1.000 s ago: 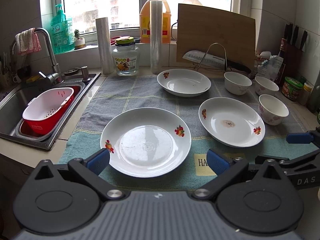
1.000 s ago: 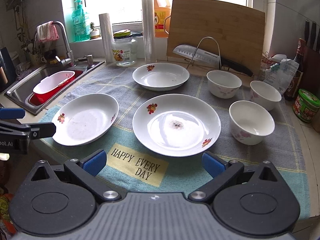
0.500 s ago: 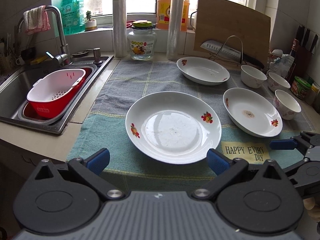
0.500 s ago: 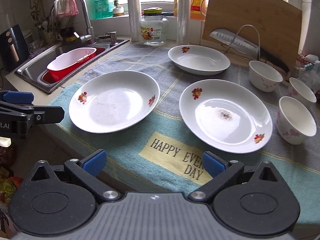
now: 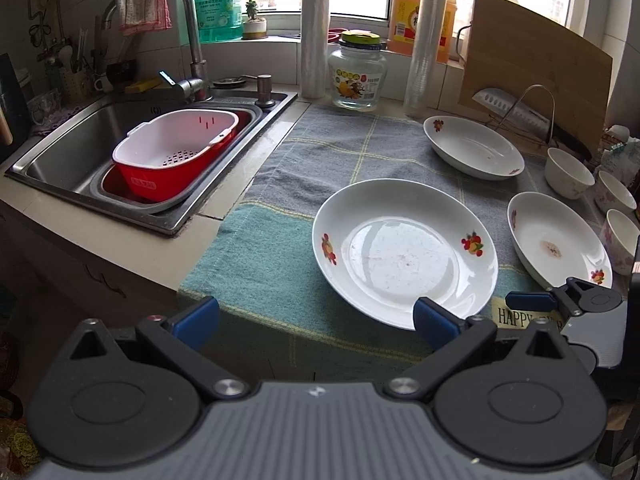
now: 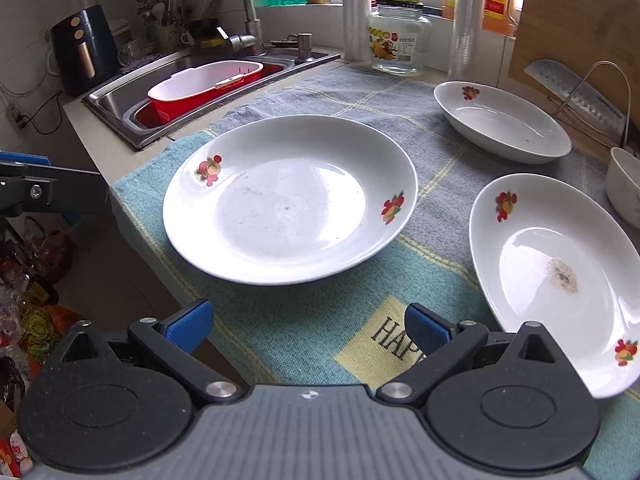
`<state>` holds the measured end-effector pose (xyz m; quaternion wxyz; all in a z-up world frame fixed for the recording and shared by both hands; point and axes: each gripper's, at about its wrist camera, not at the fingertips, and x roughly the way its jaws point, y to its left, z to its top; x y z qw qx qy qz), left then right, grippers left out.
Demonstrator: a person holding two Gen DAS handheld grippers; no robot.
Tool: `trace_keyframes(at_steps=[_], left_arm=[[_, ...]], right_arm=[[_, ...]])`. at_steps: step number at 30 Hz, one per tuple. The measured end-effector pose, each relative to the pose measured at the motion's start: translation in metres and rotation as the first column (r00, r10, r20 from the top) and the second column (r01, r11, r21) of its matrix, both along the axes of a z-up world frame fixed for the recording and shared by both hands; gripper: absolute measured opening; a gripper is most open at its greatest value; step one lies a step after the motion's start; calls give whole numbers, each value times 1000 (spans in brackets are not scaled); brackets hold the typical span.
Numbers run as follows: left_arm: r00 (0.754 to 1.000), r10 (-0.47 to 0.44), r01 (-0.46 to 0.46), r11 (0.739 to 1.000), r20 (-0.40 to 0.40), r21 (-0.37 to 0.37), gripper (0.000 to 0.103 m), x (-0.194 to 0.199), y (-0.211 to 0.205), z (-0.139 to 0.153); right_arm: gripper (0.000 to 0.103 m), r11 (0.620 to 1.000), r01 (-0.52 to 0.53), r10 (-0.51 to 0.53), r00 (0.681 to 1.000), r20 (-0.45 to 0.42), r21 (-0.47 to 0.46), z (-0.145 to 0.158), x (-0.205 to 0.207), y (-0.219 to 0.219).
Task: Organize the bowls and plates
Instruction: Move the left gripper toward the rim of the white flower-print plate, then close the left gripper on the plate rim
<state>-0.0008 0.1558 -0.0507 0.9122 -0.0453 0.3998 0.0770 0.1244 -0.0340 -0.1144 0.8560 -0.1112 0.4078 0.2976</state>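
Three white plates with fruit prints lie on a checked cloth [image 5: 340, 152]: a near plate [image 5: 404, 252] [image 6: 288, 200], a stained plate [image 5: 556, 246] [image 6: 560, 276] to its right, and a far plate [image 5: 474, 146] [image 6: 500, 120]. Three small white bowls [image 5: 568, 178] stand at the far right. My left gripper [image 5: 316, 322] is open and empty at the counter's front edge, left of the near plate. My right gripper [image 6: 308, 330] is open and empty, low over the cloth in front of the near plate and the stained plate.
A sink [image 5: 80, 160] with a red-and-white colander [image 5: 176, 152] lies on the left. A glass jar [image 5: 358, 76], plastic rolls [image 5: 314, 40], an oil jug [image 5: 408, 12], a cutting board [image 5: 536, 64] and a cleaver on a rack [image 5: 516, 110] line the back.
Both grippers have swung and shifted left, so the plates now sit further right in both views and the sink shows more. Both stay open.
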Motion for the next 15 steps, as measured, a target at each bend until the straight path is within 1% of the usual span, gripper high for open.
trace_keyframes(at_steps=[2, 4, 8, 11, 15], left_arm=[[1000, 0, 0, 1000, -7, -4, 102, 2, 0, 0], [1000, -6, 6, 1000, -12, -7, 102, 5, 0, 0], [999, -42, 42, 999, -14, -5, 102, 15, -1, 0], [996, -85, 85, 996, -14, 6, 102, 26, 0, -1], [985, -169, 170, 985, -32, 14, 102, 45, 4, -7]], right_arm=[[103, 1000, -22, 22, 1000, 7, -9, -5, 4, 1], [103, 999, -46, 47, 998, 33, -25, -7, 6, 3], [103, 997, -71, 73, 996, 47, -40, -8, 8, 6], [103, 996, -83, 85, 995, 55, -39, -9, 9, 6], [103, 995, -95, 97, 993, 70, -29, -11, 7, 3]])
